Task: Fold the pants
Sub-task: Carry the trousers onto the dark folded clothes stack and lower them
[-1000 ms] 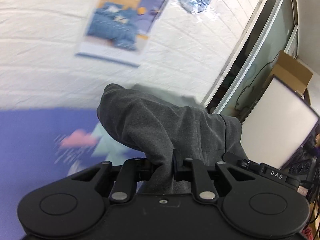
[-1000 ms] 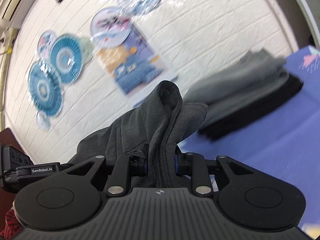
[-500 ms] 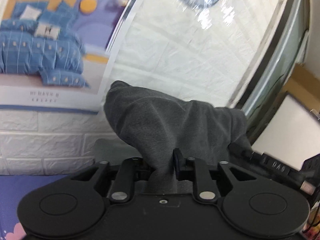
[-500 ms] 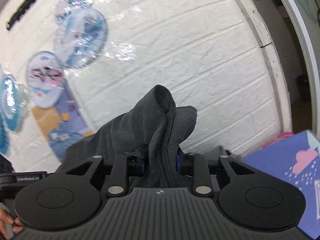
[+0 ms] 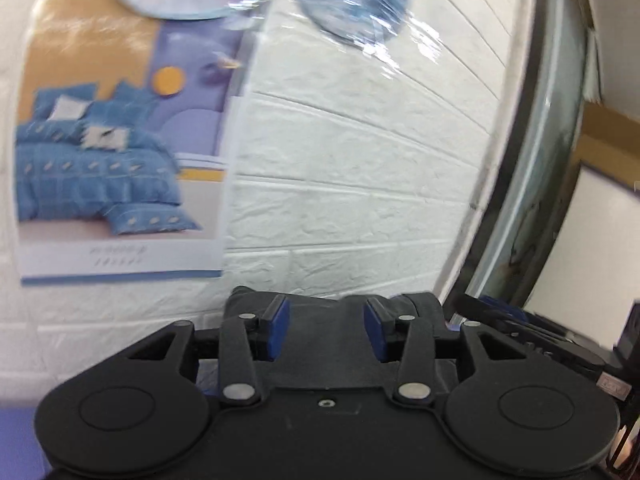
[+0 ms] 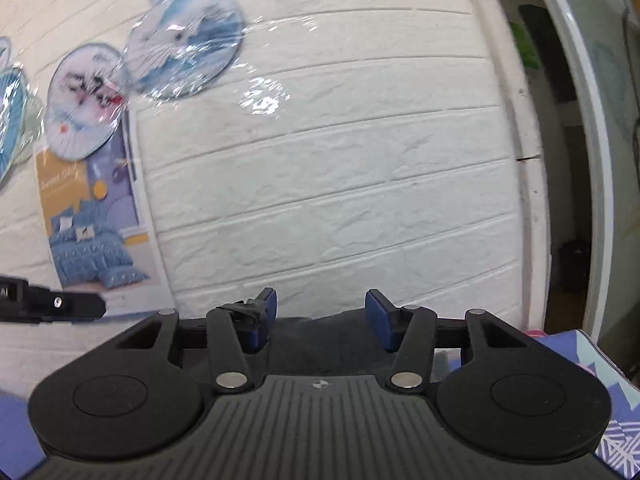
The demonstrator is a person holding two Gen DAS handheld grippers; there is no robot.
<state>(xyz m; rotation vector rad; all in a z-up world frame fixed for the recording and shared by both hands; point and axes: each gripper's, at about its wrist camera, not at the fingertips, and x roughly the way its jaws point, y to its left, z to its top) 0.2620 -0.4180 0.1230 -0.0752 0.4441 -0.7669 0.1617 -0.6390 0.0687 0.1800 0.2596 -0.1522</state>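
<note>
The dark grey pants (image 5: 324,336) lie low in the left wrist view, just under and beyond my open left gripper (image 5: 325,330); its blue pads stand apart with nothing between them. In the right wrist view the same pants (image 6: 320,340) show as a dark strip below my open right gripper (image 6: 321,322), which also holds nothing. Most of the garment is hidden behind both gripper bodies. The other gripper's black body (image 6: 48,304) pokes in at the left of the right wrist view.
A white brick wall (image 6: 340,200) fills both views close ahead, with a bedding poster (image 5: 112,168) and wrapped round fans (image 6: 184,44). A blue patterned mat (image 6: 600,380) shows at lower right. A metal-framed glass panel (image 5: 532,200) and cardboard box (image 5: 608,132) stand at right.
Both grippers have opened and let go of the pants. The cloth bunches that stood up between the fingers have dropped low, out from between the pads.
</note>
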